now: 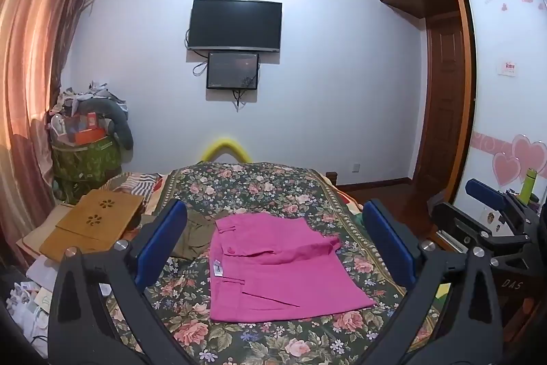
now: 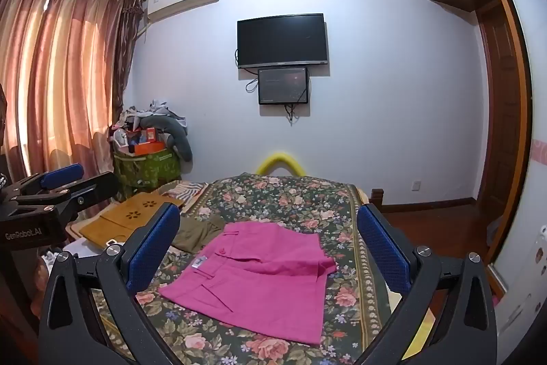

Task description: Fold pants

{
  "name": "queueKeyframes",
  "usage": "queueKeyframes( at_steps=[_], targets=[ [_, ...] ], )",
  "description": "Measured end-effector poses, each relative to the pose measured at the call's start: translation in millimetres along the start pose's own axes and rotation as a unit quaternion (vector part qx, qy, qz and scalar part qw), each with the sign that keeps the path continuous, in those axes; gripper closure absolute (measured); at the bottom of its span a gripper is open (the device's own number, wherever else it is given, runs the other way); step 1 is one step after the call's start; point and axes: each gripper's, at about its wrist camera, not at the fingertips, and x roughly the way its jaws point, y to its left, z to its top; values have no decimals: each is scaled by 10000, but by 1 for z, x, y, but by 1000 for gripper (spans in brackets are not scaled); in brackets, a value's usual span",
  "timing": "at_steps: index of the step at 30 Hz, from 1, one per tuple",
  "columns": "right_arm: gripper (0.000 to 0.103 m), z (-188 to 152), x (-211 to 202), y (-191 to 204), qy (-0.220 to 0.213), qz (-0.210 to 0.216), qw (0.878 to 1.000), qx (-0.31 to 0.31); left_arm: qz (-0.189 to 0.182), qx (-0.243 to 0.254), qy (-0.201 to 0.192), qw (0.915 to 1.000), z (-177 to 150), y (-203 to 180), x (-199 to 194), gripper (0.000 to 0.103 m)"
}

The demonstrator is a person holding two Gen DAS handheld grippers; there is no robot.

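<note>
I'm holding both claws above the bed, neither touching anything. My left claw is standing with its fingers wide apart, and the pink pants are lying folded flat on the floral cover straight ahead, between and below its blue pads. My right claw is likewise gaping, with nothing in it, the pants lying ahead between its fingers too. An olive garment is resting just beyond the pants, towards the left finger. Far off to the left, a green bag is sitting heaped with boxes and grey cloth. A wooden board is lying left of the left claw.
</note>
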Motion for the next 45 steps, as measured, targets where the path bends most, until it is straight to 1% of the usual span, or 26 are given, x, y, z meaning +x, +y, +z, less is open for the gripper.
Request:
queueKeyframes(
  at_steps=[3,5,6,16,22,39,45],
  targets=[
    [0,0,0,0,-5,5,10000,9,-70,-3,52,10000,1,0,3,0],
    [0,0,0,0,-4,12,10000,13,-31,-46,-45,10000,-2,6,0,0],
    [0,0,-1,0,-8,14,10000,12,17,21,-77,10000,-1,2,-1,0],
    [0,2,-1,1,0,36,10000,36,87,42,9,10000,-5,1,7,0],
    [0,-2,0,1,11,28,10000,43,130,57,43,9999,-9,-2,13,0],
    [0,-3,1,-4,53,21,10000,46,104,-72,88,9999,-3,4,13,0],
    [0,-1,2,-2,84,-8,10000,37,179,-43,98,9998,-3,5,15,0]
  ],
)
